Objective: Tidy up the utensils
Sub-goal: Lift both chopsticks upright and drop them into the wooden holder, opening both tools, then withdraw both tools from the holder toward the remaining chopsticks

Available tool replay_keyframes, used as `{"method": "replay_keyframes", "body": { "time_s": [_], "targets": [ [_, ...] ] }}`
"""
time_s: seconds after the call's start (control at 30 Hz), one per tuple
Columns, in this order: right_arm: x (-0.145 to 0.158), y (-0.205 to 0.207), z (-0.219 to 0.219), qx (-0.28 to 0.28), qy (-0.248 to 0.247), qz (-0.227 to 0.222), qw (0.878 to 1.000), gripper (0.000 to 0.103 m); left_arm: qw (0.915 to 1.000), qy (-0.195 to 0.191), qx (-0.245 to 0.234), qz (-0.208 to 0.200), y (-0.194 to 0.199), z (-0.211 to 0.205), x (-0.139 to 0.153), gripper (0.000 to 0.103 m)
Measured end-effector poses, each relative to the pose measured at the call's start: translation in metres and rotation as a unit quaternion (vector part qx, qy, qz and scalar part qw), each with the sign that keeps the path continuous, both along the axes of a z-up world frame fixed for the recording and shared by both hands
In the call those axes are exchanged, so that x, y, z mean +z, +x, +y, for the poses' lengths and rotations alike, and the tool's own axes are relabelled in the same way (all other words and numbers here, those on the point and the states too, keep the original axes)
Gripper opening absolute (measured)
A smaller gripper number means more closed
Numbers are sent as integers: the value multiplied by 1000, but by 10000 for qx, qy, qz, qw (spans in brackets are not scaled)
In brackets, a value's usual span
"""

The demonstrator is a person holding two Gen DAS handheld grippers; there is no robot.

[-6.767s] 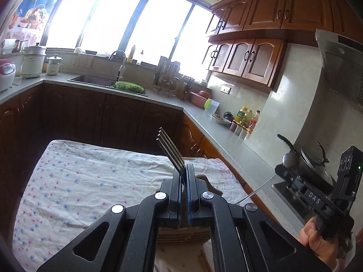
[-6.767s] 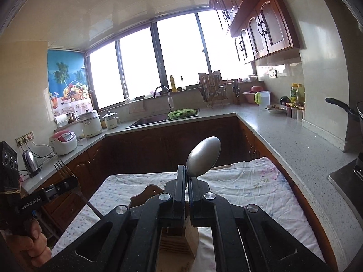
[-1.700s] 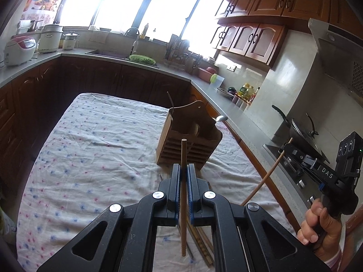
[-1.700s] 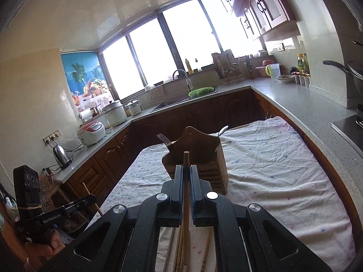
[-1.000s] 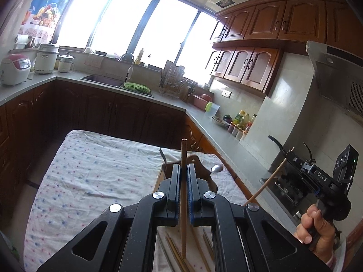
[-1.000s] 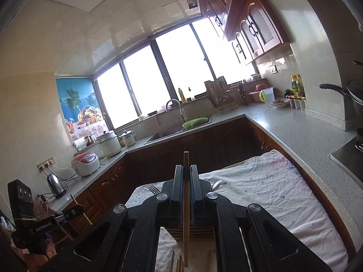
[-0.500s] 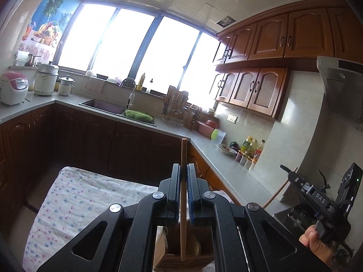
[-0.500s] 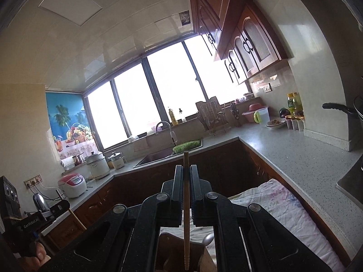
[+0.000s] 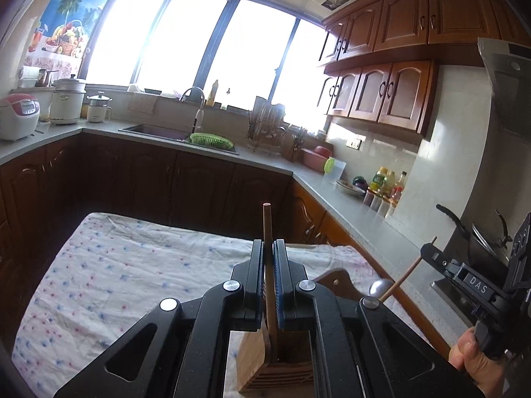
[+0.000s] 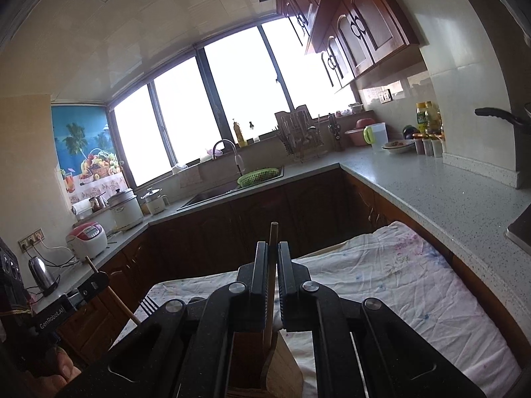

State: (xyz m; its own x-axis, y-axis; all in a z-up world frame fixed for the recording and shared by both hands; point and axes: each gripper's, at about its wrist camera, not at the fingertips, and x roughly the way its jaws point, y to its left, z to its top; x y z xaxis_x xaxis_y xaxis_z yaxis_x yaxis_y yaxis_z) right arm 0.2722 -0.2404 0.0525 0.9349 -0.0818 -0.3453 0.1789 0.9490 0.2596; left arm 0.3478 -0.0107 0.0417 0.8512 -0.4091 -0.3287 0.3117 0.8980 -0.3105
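Step in hand, by my reading — dropping chopsticks into wooden holder (image 9: 275, 361). Left gripper (image 9: 269, 265) pinched narrow on upright chopstick (image 9: 266, 229), lower end inside holder. Right gripper (image 10: 272, 265) likewise clamped second chopstick (image 10: 272, 242) over holder. Next called for release — clear of divider. Floral cloth (image 9: 132, 265) left open room all around.

Daylight floods through windows (image 9: 199, 39), blown out white. Cabinets (image 10: 265, 212) below in shadow, backlit. Strong fisheye bending, dark vignette at corners. Tablecloth (image 9: 132, 265) slightly soft; focus otherwise fair.
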Motion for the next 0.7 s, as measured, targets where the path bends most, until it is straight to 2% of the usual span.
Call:
{"method": "replay_keyframes", "body": {
  "time_s": [0.13, 0.43, 0.47, 0.53, 0.57, 0.6, 0.63, 0.67, 0.7],
  "targets": [
    [-9, 3, 4, 60, -23, 193, 9998, 6, 10000, -1, 4, 28, 8, -2, 1, 4],
    [-7, 7, 1, 24, -9, 304, 9995, 7, 9999, -23, -44, 112, 11, 9, 12, 5],
    [-7, 8, 0, 21, 2, 324, 9995, 11, 9998, -50, -81, 155, 5, 13, 8, 7],
    [-6, 7, 0, 55, 67, 309, 9995, 13, 9998, -75, -63, 173, 0, 18, 10, 18],
    [-5, 5, 0, 74, 99, 279, 9995, 28, 9998, -84, -13, 155, -3, 20, 12, 29],
    [-3, 2, 0, 70, 116, 233, 9996, 39, 9998, -119, 9, 131, -7, 23, 13, 40],
    [0, -2, 0, 53, 120, 158, 9998, 60, 9998, -154, 30, 105, -10, 25, 15, 43],
    [3, -7, 0, 33, 118, 62, 9999, 71, 9998, -157, 71, 103, -15, 27, 17, 50],
    [7, -13, 1, 27, 107, -37, 9999, 73, 9998, -169, 101, 92, -20, 28, 16, 57]
  ]
}}
